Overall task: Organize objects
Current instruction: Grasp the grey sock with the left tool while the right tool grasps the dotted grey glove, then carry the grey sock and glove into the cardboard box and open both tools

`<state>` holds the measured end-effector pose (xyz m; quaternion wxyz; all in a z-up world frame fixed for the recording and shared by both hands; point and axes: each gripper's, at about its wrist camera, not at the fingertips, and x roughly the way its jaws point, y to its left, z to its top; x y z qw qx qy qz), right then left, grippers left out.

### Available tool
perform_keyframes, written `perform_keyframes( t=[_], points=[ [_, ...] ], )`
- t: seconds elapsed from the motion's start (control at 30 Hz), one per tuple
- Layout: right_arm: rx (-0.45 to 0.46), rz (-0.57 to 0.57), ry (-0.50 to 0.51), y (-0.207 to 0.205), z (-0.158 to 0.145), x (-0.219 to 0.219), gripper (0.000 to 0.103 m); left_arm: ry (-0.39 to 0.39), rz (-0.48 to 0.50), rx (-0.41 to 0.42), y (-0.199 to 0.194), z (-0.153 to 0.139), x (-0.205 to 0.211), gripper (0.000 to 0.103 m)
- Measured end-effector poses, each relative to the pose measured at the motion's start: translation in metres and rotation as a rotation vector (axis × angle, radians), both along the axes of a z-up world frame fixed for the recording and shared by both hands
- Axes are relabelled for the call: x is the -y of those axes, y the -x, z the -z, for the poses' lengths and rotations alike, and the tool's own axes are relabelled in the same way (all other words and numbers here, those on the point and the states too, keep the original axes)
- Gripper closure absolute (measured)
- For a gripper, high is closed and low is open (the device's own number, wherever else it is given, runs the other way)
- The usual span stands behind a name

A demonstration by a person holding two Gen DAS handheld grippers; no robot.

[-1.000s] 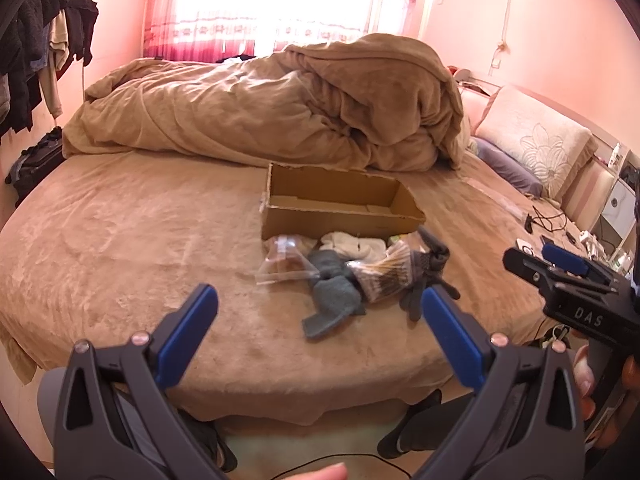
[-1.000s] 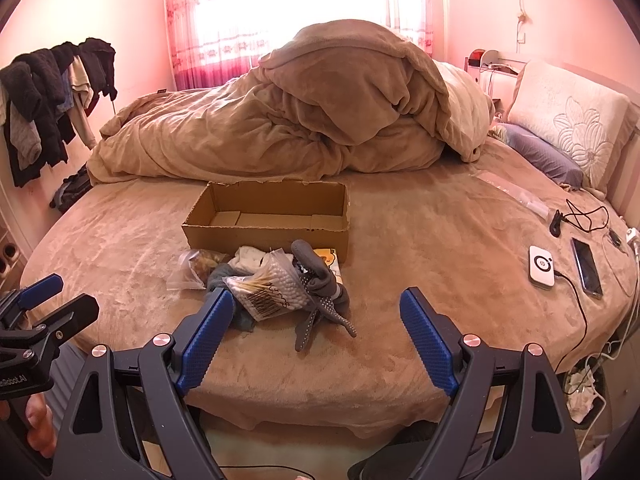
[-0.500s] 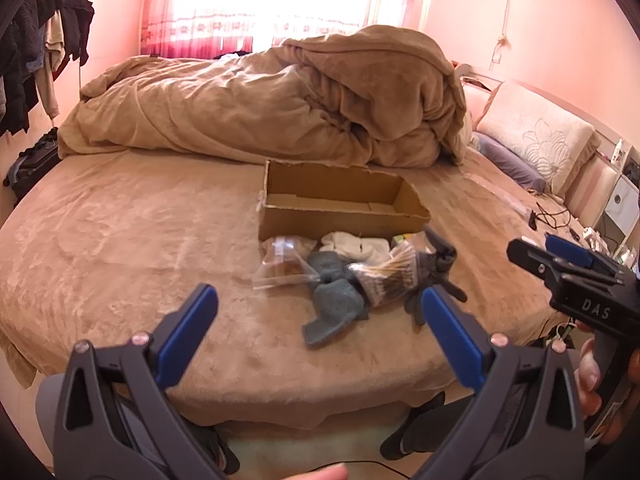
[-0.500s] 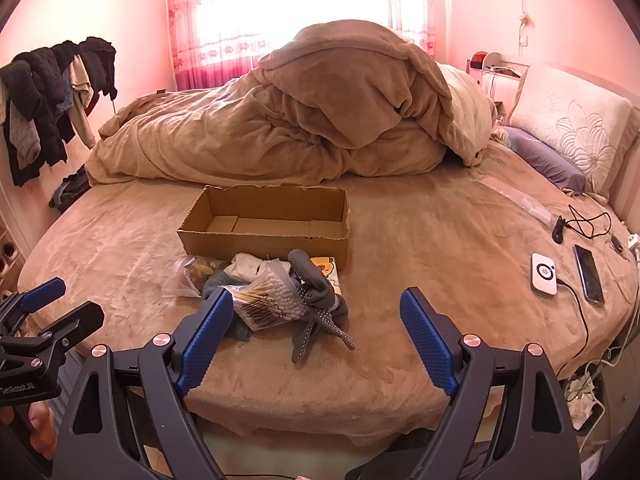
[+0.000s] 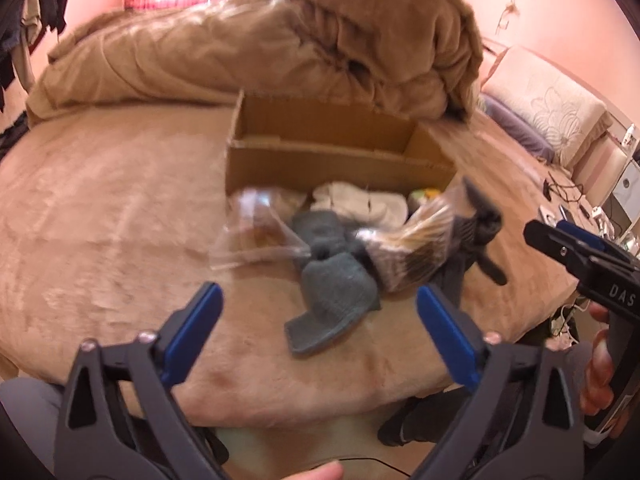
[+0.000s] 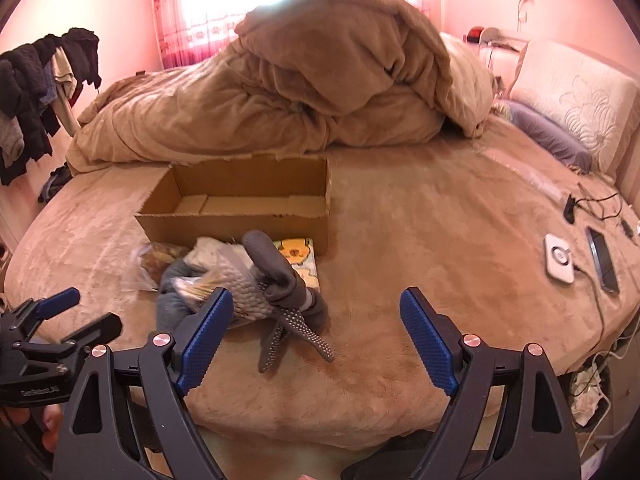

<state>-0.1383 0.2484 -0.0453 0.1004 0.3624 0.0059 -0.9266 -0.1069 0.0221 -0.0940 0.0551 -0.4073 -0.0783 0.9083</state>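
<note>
An open cardboard box point(image 5: 320, 160) point(image 6: 240, 204) stands empty on the bed. In front of it lies a pile: a grey-blue sock point(image 5: 336, 288), a white sock point(image 5: 360, 202), a clear bag point(image 5: 256, 236), a bag of sticks point(image 5: 412, 248) point(image 6: 236, 292), dark grey dotted socks point(image 6: 288, 296) and a yellow booklet point(image 6: 300, 258). My left gripper point(image 5: 318, 320) is open and empty, just short of the grey-blue sock. My right gripper point(image 6: 316, 328) is open and empty, near the dotted socks.
A heaped brown duvet point(image 6: 320, 80) fills the back of the bed. Pillows point(image 6: 580, 92) lie at the right. A phone point(image 6: 602, 260), a white charger point(image 6: 558, 262) and cables lie on the bed's right side. Clothes point(image 6: 36, 88) hang at the left.
Both grippers have moved forward toward the pile and the box, which now look larger. The left wrist view is blurred from motion. Both stay open.
</note>
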Motion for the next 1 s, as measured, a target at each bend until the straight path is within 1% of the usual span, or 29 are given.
perform_keyframes(
  t=[0.17,0.3,0.37,0.4,0.43,0.47,0.5,0.57,0.6,0.63,0.67,0.73,0.8,0.9,1.0],
  points=[
    [0.058,-0.026,0.012,0.02,0.028,0.001,0.015,0.002,-0.001,0.049,0.019,0.027,-0.005,0.01],
    [0.095,-0.056,0.029,0.03,0.044,0.002,0.015,-0.002,0.001,0.075,0.031,0.043,-0.008,0.01],
    [0.114,-0.069,0.04,0.033,0.051,0.002,0.018,0.0,0.008,0.083,0.036,0.049,-0.01,0.01],
    [0.123,-0.075,0.043,0.035,0.055,0.002,0.02,0.004,0.01,0.086,0.038,0.051,-0.011,0.012],
    [0.136,-0.08,0.043,0.037,0.059,0.001,0.026,0.005,0.016,0.089,0.04,0.054,-0.012,0.017],
    [0.145,-0.083,0.045,0.04,0.062,0.002,0.035,0.001,0.023,0.092,0.042,0.057,-0.013,0.019],
    [0.158,-0.087,0.052,0.041,0.066,0.001,0.04,0.001,0.03,0.094,0.043,0.059,-0.014,0.025],
    [0.175,-0.093,0.064,0.044,0.071,-0.001,0.056,0.008,0.041,0.09,0.043,0.062,-0.018,0.033],
    [0.179,-0.099,0.072,0.044,0.072,-0.002,0.061,0.005,0.05,0.086,0.043,0.063,-0.02,0.041],
    [0.18,-0.104,0.075,0.045,0.072,-0.002,0.068,-0.005,0.061,0.083,0.043,0.064,-0.021,0.049],
    [0.18,-0.111,0.076,0.045,0.073,-0.003,0.076,-0.011,0.068,0.079,0.042,0.065,-0.022,0.052],
    [0.167,-0.119,0.075,0.043,0.071,-0.003,0.082,0.0,0.066,0.073,0.04,0.064,-0.024,0.058],
    [0.154,-0.125,0.075,0.041,0.069,-0.003,0.087,-0.011,0.061,0.062,0.038,0.062,-0.022,0.063],
    [0.132,-0.124,0.071,0.038,0.064,-0.005,0.097,-0.019,0.059,0.038,0.032,0.054,-0.02,0.068],
    [0.104,-0.122,0.071,0.034,0.055,-0.006,0.098,-0.021,0.065,0.014,0.024,0.043,-0.02,0.072]
  ],
)
